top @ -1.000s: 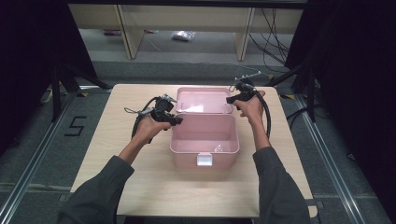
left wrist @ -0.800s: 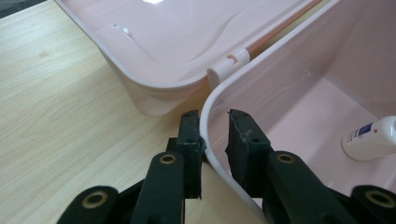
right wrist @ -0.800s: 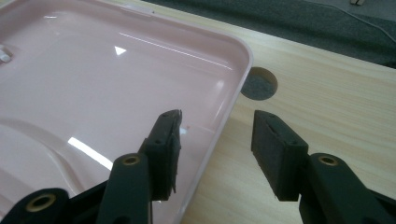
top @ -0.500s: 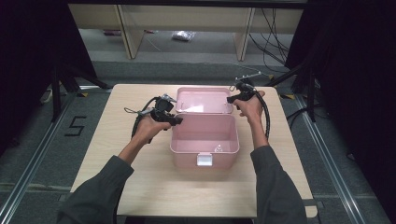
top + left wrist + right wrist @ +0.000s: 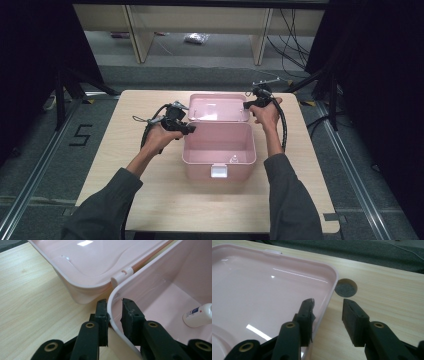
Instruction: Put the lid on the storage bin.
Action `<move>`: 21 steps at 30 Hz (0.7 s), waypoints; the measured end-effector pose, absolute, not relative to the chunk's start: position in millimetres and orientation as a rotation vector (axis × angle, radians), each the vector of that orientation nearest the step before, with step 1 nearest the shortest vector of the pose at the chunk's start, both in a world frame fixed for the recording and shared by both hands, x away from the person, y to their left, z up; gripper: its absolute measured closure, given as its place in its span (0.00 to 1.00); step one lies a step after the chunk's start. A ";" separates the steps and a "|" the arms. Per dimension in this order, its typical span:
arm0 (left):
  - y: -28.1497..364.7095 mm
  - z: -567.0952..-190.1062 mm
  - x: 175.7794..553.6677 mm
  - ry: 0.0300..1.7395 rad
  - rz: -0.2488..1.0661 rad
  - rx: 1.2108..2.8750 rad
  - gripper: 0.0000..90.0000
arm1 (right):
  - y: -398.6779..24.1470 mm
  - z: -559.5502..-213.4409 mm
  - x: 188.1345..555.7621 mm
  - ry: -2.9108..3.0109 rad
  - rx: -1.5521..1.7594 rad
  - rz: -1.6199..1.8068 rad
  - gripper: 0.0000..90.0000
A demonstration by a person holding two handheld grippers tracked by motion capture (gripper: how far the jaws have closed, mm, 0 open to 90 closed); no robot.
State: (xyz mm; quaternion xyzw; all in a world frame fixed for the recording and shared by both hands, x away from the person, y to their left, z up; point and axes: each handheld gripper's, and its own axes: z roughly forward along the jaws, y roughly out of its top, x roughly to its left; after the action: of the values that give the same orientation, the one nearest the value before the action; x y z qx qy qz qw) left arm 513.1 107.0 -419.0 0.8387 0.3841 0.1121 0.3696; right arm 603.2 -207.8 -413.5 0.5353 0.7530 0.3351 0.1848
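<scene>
a glossy pink plastic box (image 5: 218, 150) sits mid-worktop, its hinged pink lid (image 5: 216, 107) already swung fully back and lying flat behind it; a small white bottle with a blue label (image 5: 197, 315) lies inside; the left gripper (image 5: 114, 312) has its jaws astride the box's left rim, the outer pad touching the wall, the inner one a little off; the right gripper (image 5: 327, 312) straddles the lid's edge, jaws apart and just been closing, not yet pinching; opening looks done, with closing the lid seemingly the next job on the pale wooden worktop (image 5: 150, 200).
</scene>
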 end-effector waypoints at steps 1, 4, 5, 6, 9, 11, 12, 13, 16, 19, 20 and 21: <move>106.8 -419.0 513.1 0.986 0.288 2.152 0.83 | -207.1 -412.9 603.3 2.123 1.517 0.941 0.71; 106.7 -418.8 512.8 0.988 0.295 2.153 0.83 | -202.5 -413.7 604.4 2.126 1.561 0.940 0.71; 106.8 -418.9 513.0 0.986 0.290 2.152 0.83 | -203.2 -413.7 607.1 2.137 1.506 0.923 0.72; 106.7 -419.0 513.0 0.986 0.291 2.152 0.83 | -200.1 -413.1 607.4 2.126 1.510 0.916 0.73; 106.7 -418.8 512.8 0.987 0.294 2.153 0.83 | -193.6 -410.0 609.2 2.129 1.527 0.846 0.76; 106.9 -419.0 513.1 0.984 0.288 2.152 0.83 | -191.2 -410.2 611.3 2.131 1.526 0.827 0.77; 106.9 -419.0 513.1 0.984 0.289 2.151 0.83 | -189.5 -410.8 611.8 2.129 1.535 0.825 0.79; 107.0 -419.0 513.1 0.984 0.288 2.152 0.83 | -186.5 -413.3 611.9 2.117 1.576 0.819 0.80; 106.8 -419.1 513.2 0.987 0.288 2.150 0.83 | -190.0 -416.7 615.2 2.129 1.538 0.814 0.84; 106.8 -418.9 513.2 0.990 0.292 2.152 0.84 | -190.3 -417.2 616.3 2.121 1.506 0.812 0.86; 106.8 -418.9 513.2 0.991 0.292 2.151 0.84 | -187.5 -416.1 615.8 2.101 1.546 0.808 0.86; 106.8 -418.9 513.2 0.991 0.293 2.150 0.84 | -187.9 -415.6 615.3 2.103 1.544 0.814 0.87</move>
State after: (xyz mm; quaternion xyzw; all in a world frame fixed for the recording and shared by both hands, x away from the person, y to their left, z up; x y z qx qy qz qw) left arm 513.2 106.8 -418.9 0.8378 0.3860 0.1141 0.3690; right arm 615.3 -187.9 -415.6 0.5531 0.7536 0.2918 0.2027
